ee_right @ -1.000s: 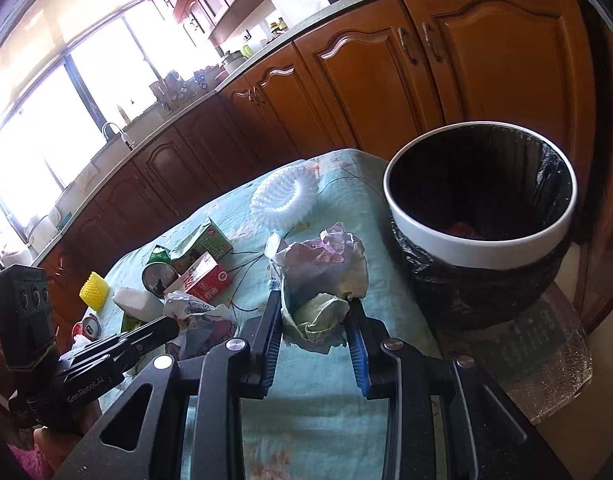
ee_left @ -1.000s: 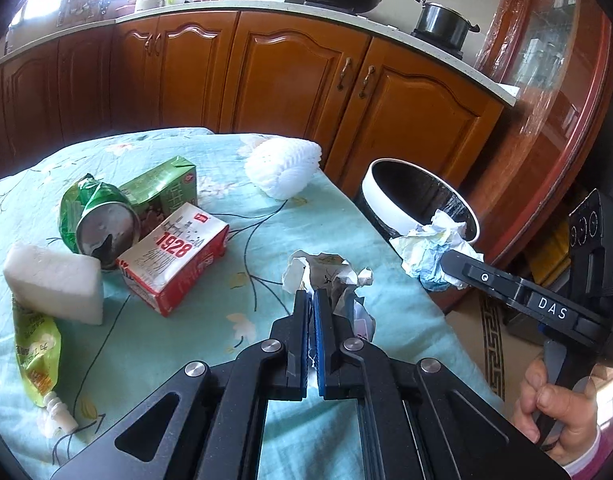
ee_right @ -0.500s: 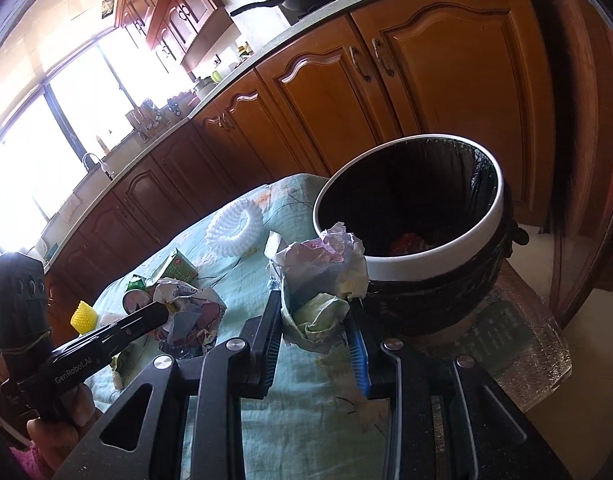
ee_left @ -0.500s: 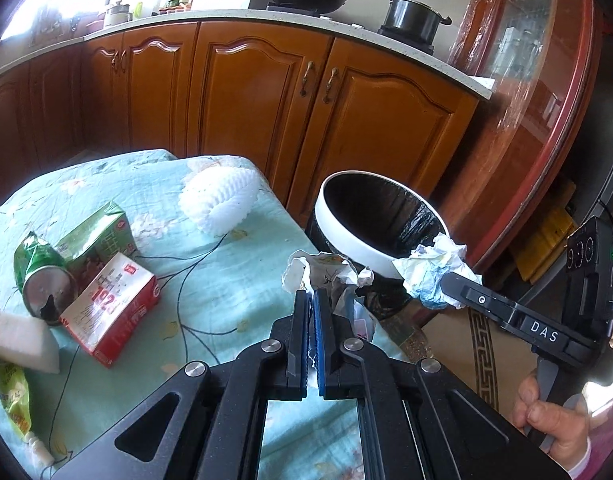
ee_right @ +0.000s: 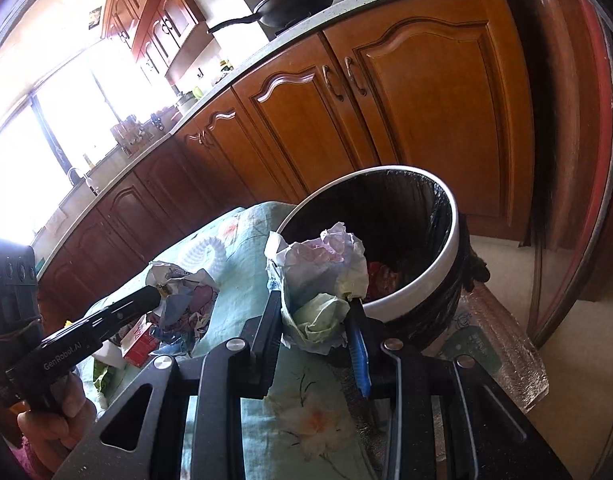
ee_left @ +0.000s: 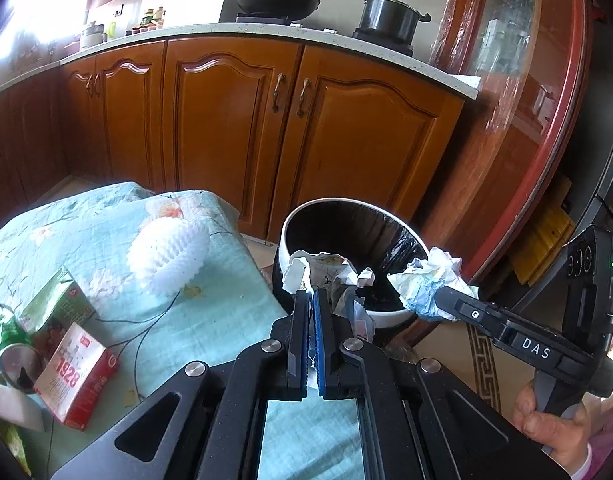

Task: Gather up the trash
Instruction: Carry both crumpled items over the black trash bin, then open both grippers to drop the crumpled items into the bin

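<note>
A: Where are the two hand-held grippers?

B: Both are at the corner of the table with the pale green floral cloth (ee_left: 210,320), beside the round white-rimmed bin with a black liner (ee_left: 386,316). The left gripper (ee_left: 311,334) has its blue-padded fingers pressed almost together on a crumpled wad of printed white paper (ee_left: 326,270), which sticks up past the fingertips in front of the bin's near rim.

A: And the right one?

B: The right gripper (ee_right: 316,322) is clamped on a bigger crumpled ball of white, pink and pale green paper (ee_right: 322,280). Its fingers sit well apart, the ball filling the gap between them. The ball is level with the bin's near rim (ee_right: 410,292); whether it is over the opening or just short of it, I cannot tell.

A: Anything already in the bin?

B: Something reddish lies at the bottom (ee_right: 380,276).

A: What is on the table?

B: A white ribbed foam fruit net (ee_left: 168,256) near the corner. Farther left, a red and white carton marked 1928 (ee_left: 76,380) lies beside a green carton (ee_left: 60,304) and a crushed green can (ee_left: 10,344). A white foam block (ee_left: 10,404) is at the left edge.
</note>
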### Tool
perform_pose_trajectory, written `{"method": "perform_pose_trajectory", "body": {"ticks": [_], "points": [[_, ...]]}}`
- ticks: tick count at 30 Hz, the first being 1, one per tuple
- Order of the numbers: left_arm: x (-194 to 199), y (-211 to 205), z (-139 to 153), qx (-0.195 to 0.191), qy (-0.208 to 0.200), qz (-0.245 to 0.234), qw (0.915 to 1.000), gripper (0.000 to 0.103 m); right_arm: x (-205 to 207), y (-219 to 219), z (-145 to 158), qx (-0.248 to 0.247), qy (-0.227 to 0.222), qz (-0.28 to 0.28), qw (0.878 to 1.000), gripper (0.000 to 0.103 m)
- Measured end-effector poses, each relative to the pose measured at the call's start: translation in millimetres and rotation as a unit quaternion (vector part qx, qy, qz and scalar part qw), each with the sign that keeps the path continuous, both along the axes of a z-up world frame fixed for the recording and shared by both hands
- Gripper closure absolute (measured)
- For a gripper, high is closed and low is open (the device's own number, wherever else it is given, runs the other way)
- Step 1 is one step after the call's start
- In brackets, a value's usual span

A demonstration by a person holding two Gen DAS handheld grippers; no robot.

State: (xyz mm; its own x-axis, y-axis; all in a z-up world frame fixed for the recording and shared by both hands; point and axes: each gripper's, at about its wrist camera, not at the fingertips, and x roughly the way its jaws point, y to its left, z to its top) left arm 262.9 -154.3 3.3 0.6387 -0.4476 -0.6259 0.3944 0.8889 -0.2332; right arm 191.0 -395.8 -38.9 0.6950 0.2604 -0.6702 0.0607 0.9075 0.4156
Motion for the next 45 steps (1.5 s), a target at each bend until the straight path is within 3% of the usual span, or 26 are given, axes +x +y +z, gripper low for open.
{"method": "perform_pose_trajectory", "body": {"ticks": [14,34,37,40,45], "points": [[60,-48,-12,0.022,-0.003,-0.01,0.9997,0.101,39,-25,-2,-0.028,0.015,-0.009,0.999,0.072],[115,-86,-39,0.045,0.042,-0.015,0.998,0.101,84,-28,-25,-0.072,0.065,0.01,0.995,0.067],[118,-88,-42,0.046,0.05,-0.013,0.9976,0.092,85,-29,-26,-0.069,0.066,0.011,0.995,0.055],[115,-85,-41,0.045,0.046,0.0,0.9979,0.063,85,-29,-24,-0.066,0.063,0.01,0.996,0.047],[104,-70,-39,0.032,0.045,0.015,0.9984,0.048,77,-29,-21,-0.062,0.056,0.004,0.997,0.039]]}}
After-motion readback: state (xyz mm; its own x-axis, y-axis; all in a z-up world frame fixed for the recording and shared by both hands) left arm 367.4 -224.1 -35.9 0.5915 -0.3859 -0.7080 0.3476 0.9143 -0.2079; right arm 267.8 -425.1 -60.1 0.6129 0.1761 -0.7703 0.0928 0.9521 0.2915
